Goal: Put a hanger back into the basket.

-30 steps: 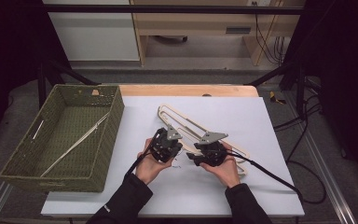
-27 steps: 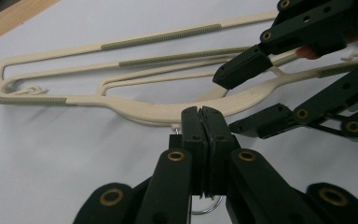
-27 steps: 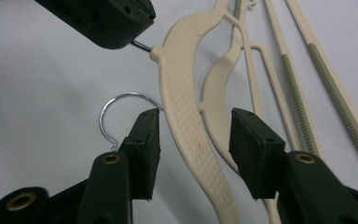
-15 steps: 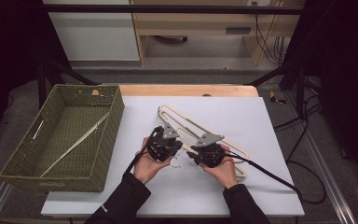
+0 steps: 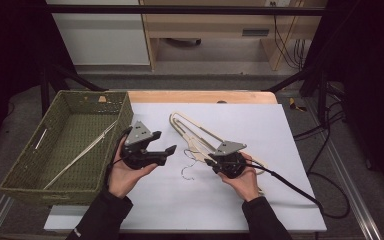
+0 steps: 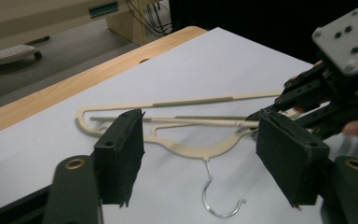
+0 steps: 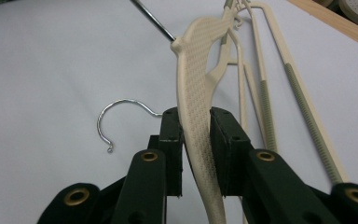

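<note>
Cream plastic hangers (image 5: 196,131) lie stacked on the white table top, and a metal hook (image 5: 187,170) points toward me. My right gripper (image 5: 212,160) is shut on the arm of the top hanger (image 7: 196,93); its jaws have just been closing and the pads press the arm from both sides. The hook (image 7: 121,116) curls to the left of those jaws. My left gripper (image 5: 164,145) hovers left of the hangers, raised off the table. Its jaws have just been opening and nothing is between them (image 6: 200,122); the hanger (image 6: 191,150) lies beyond.
A green woven basket (image 5: 15,172) stands at the table's left with thin cream hanger (image 5: 80,152) inside. A wooden edge (image 5: 200,96) runs along the far side of the table. The right gripper's cable (image 5: 290,185) trails to the right.
My left gripper has pulled back to the left and upward from the hanger's neck, and its jaws have opened. The right gripper has stayed in place, its jaws tightening on the hanger arm.
</note>
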Demonstrator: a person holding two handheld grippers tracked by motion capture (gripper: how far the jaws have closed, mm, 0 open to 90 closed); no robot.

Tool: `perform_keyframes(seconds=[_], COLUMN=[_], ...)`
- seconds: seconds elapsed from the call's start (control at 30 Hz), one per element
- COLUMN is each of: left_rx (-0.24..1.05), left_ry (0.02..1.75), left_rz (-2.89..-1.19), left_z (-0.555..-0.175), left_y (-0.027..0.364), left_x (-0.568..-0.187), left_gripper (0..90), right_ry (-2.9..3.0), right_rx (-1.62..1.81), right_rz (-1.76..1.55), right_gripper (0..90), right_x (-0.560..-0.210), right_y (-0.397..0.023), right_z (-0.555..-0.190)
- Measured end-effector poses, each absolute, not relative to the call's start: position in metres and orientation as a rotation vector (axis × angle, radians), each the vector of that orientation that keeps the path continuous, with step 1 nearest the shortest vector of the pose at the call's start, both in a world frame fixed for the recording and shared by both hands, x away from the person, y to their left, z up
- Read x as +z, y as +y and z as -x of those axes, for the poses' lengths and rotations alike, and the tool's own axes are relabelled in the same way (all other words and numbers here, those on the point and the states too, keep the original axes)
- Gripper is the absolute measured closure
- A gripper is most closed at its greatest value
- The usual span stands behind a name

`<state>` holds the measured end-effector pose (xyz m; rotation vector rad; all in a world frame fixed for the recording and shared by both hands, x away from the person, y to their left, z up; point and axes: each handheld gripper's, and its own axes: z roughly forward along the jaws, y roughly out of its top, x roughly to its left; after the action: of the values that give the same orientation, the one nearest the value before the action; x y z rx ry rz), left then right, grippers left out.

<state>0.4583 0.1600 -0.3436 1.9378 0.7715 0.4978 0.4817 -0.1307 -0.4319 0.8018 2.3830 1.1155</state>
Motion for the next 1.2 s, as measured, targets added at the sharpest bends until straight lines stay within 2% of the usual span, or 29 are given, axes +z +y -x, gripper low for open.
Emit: perform_keyframes(seconds=[0.33,0.5,0.8,1.2], left_rx=[0.474,0.454,0.455,0.480], left_ry=[0.770,0.766,0.769,0.727], left_rz=[-1.961,-1.967,-1.968,-1.979], left_z=[-0.444,-0.441,-0.440,-0.436], left_y=[0.181,0.182,0.182,0.177], left_x=[-0.370,-0.378,-0.384,-0.378], left_gripper=[17.7,16.7,12.4,13.1], right_ry=[2.323,2.269,2.294,2.469], right_rx=[1.093,1.109,1.240,1.410], right_rz=[-0.817,-0.845,-0.841,-0.658], right_gripper=[83.2,86.4,86.6,86.6], right_x=[-0.414,-0.407,-0.400,-0.392], right_y=[-0.146,-0.157,-0.162,-0.132], right_z=[-0.478,-0.477,-0.469,-0.452])
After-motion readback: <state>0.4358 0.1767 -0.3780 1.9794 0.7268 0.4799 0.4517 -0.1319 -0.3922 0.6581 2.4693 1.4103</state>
